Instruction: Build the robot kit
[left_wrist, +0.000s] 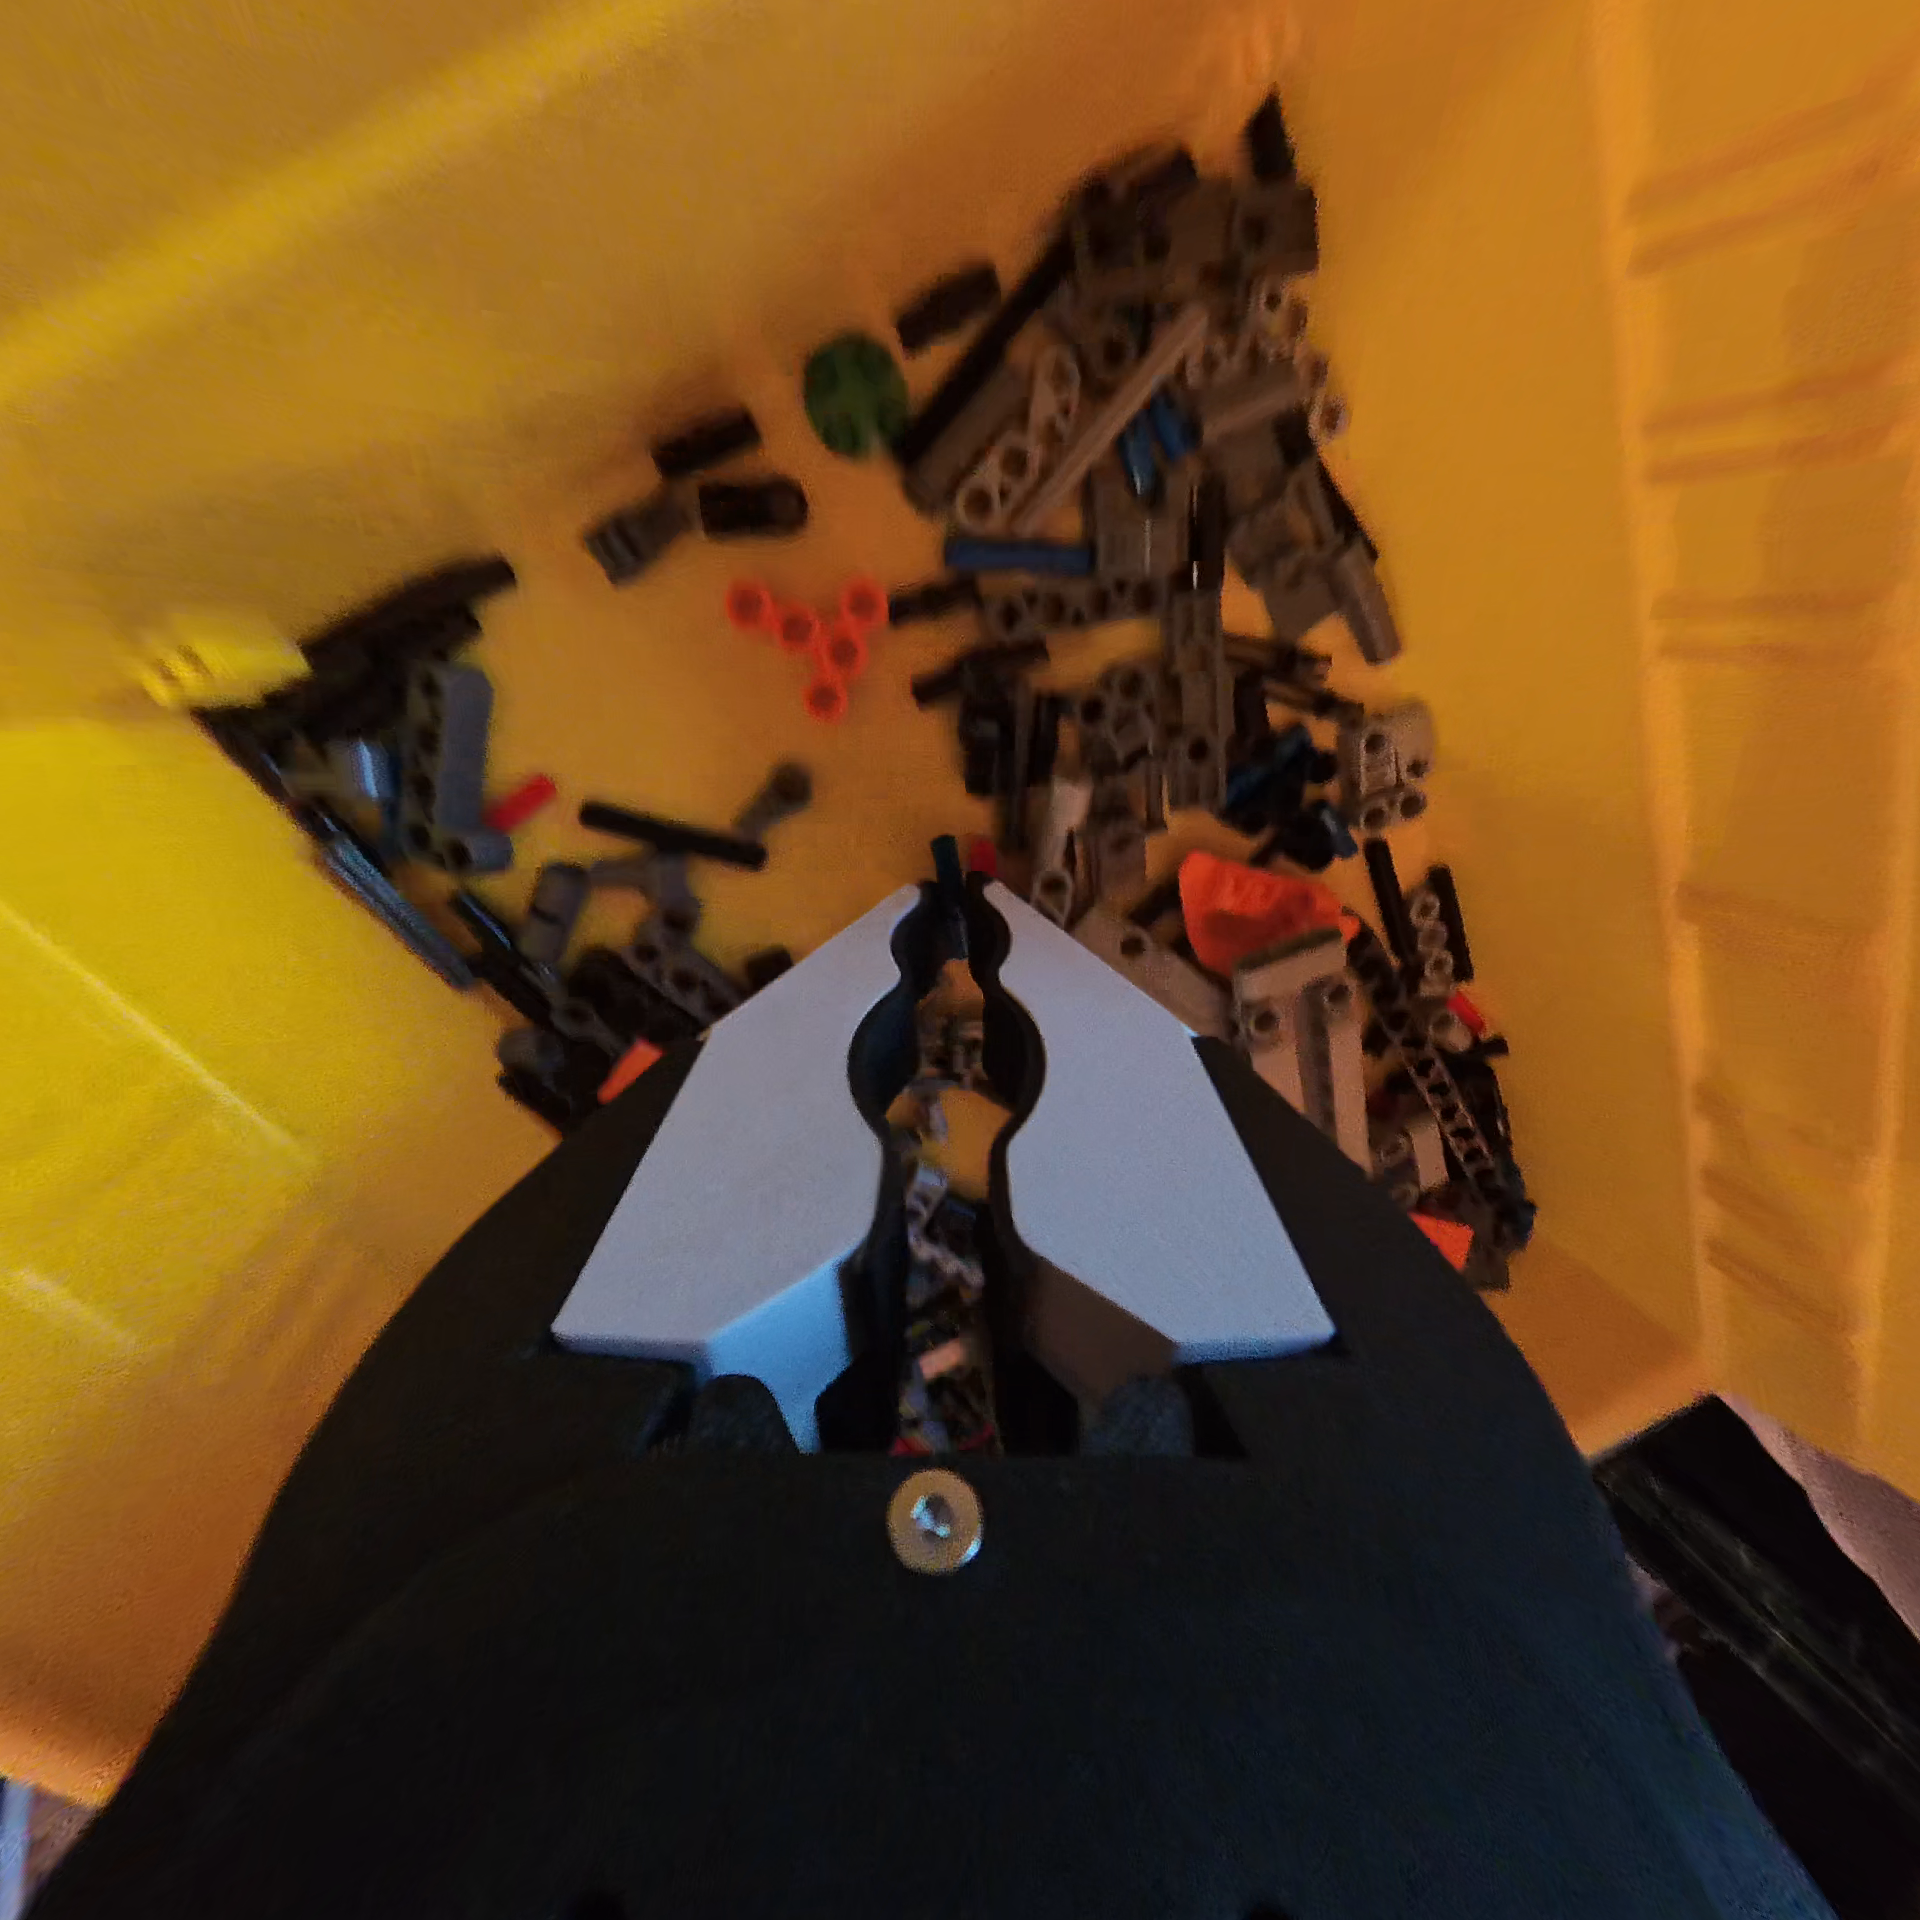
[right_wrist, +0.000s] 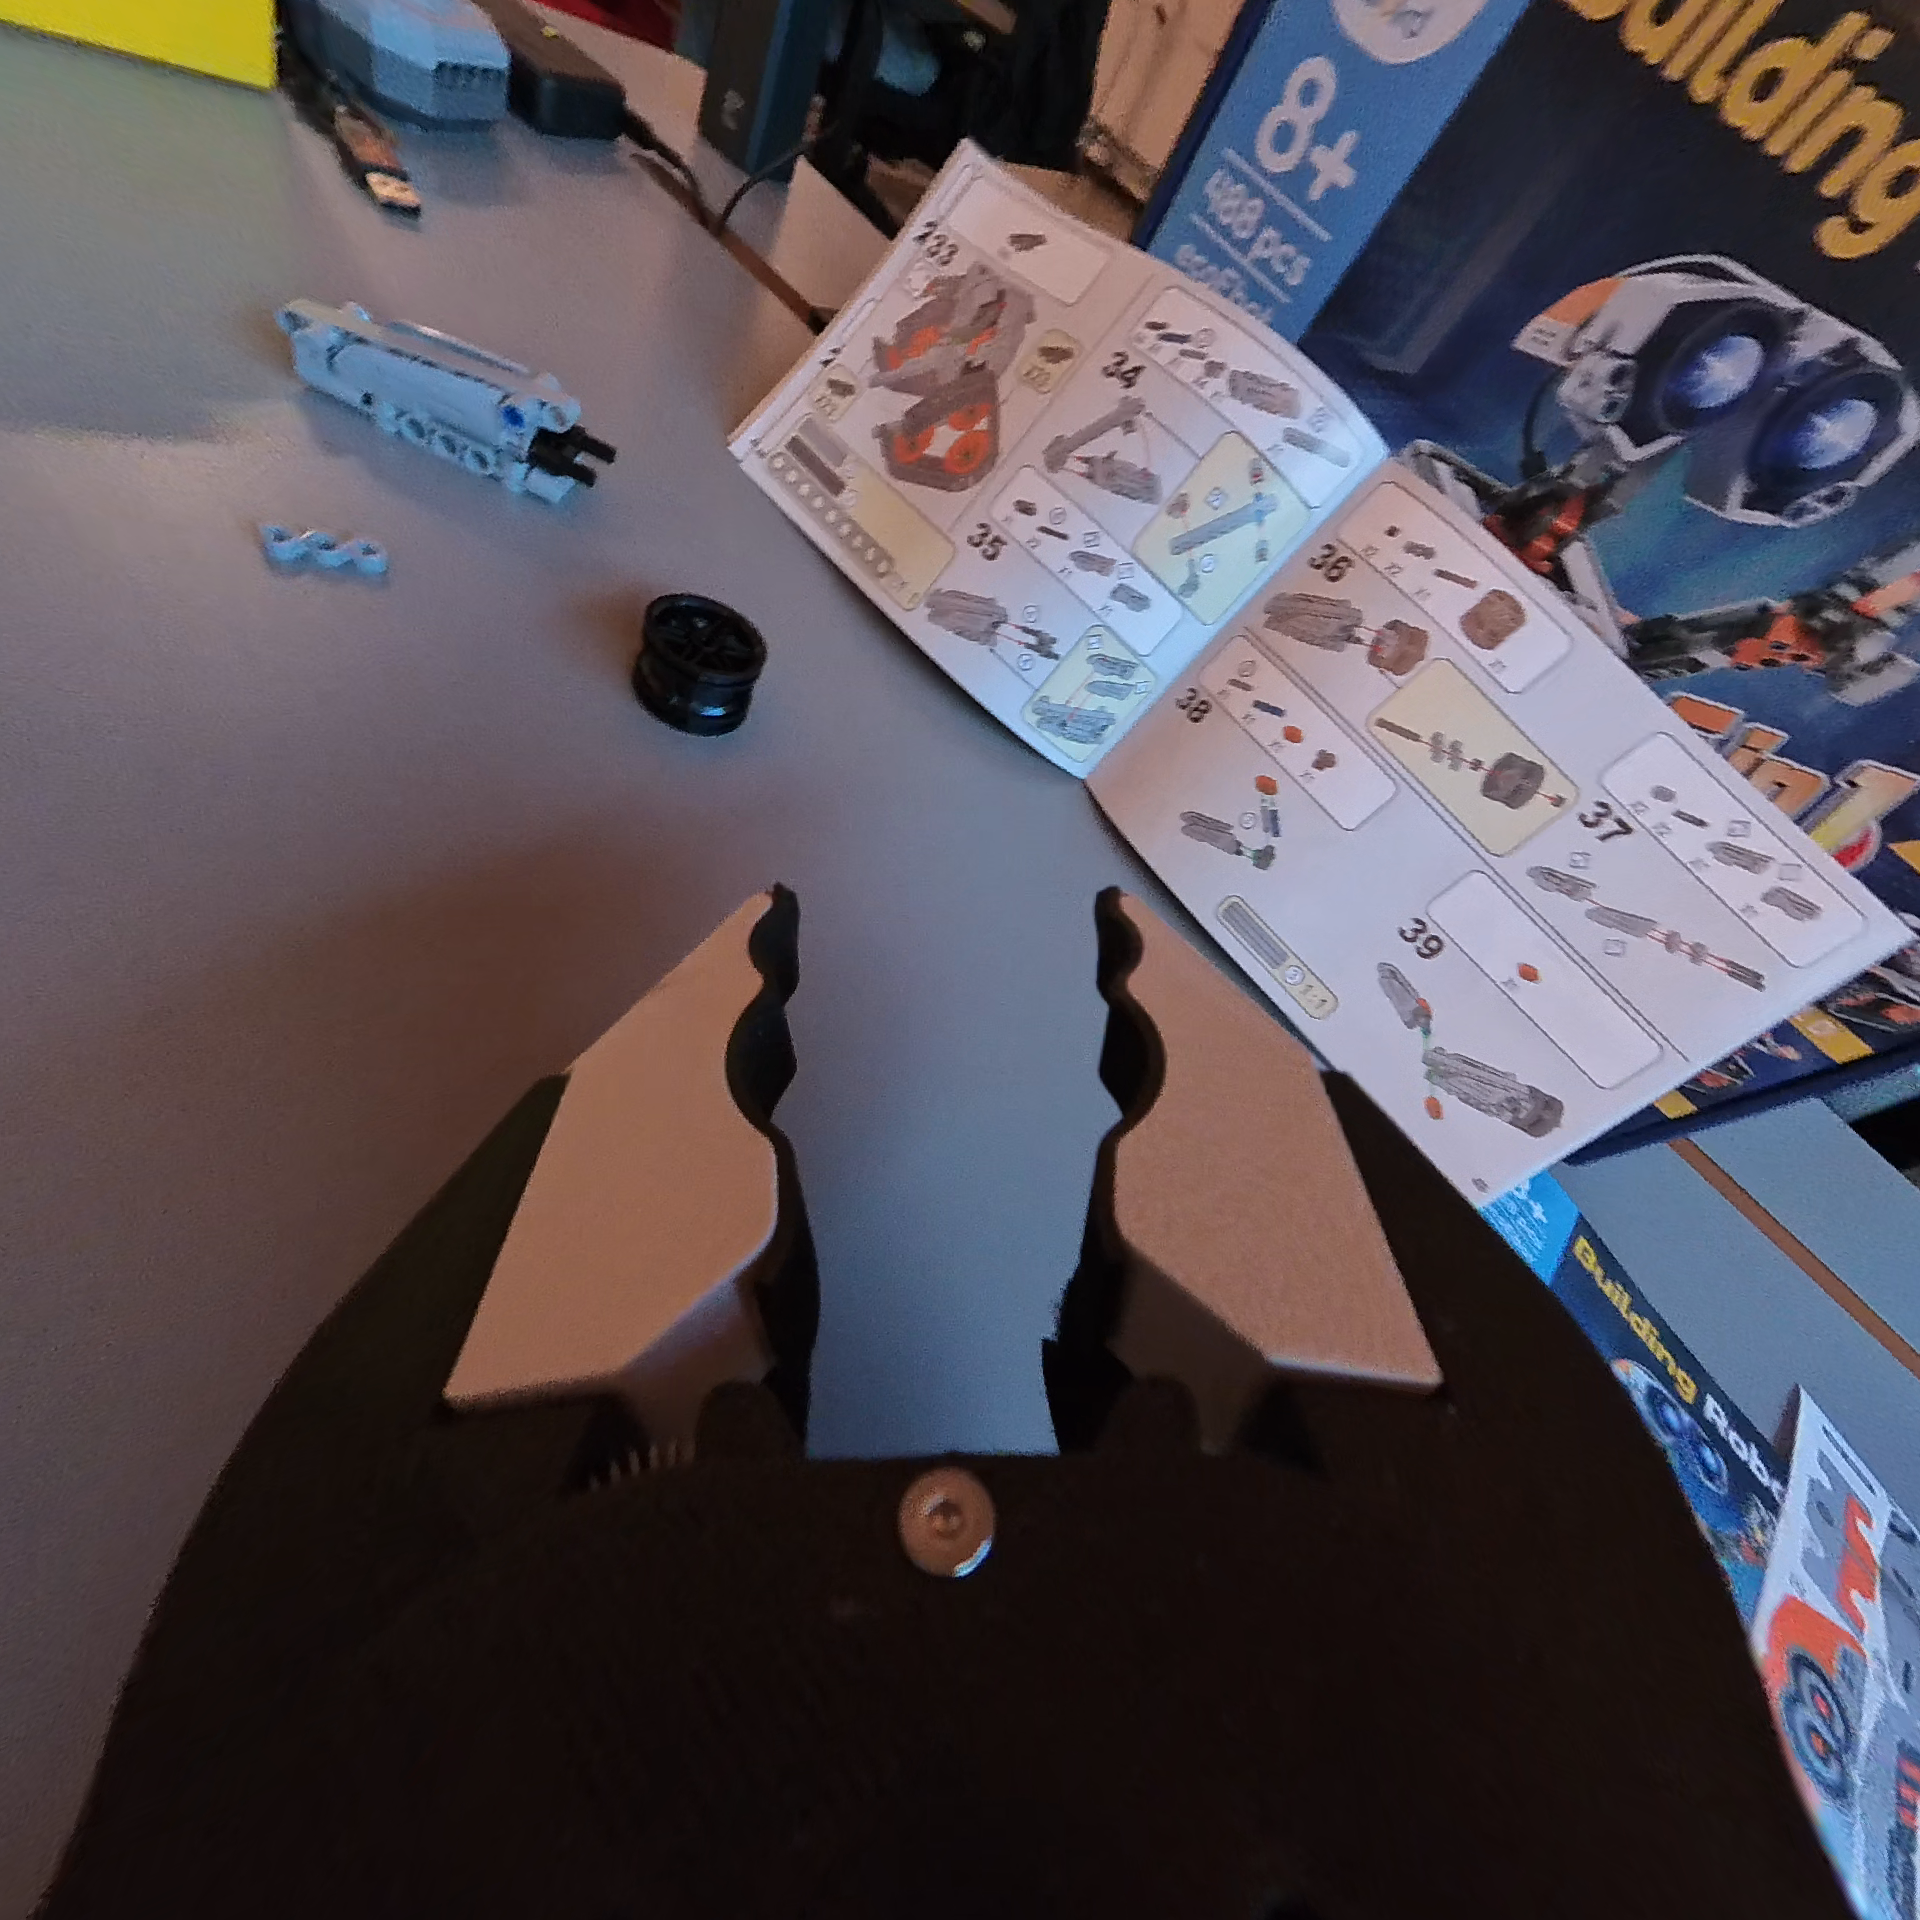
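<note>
Pinching a small black pin (left_wrist: 948, 883) at its tips, your left gripper (left_wrist: 954, 902) hangs inside a yellow bin (left_wrist: 312, 312), walls close on both sides; the parts (left_wrist: 1164, 623) are blurred. Your right gripper (right_wrist: 943, 904) is spread over bare grey table (right_wrist: 312, 883); upper right, a printed booklet (right_wrist: 1299, 665) leans on a box (right_wrist: 1662, 312), cut off.

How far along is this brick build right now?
Done: a grey assembly lies on the table. In hand: the left gripper pinches a small black pin over the yellow bin. The right gripper is open, empty. Left: black wheel, loose pieces.
</note>
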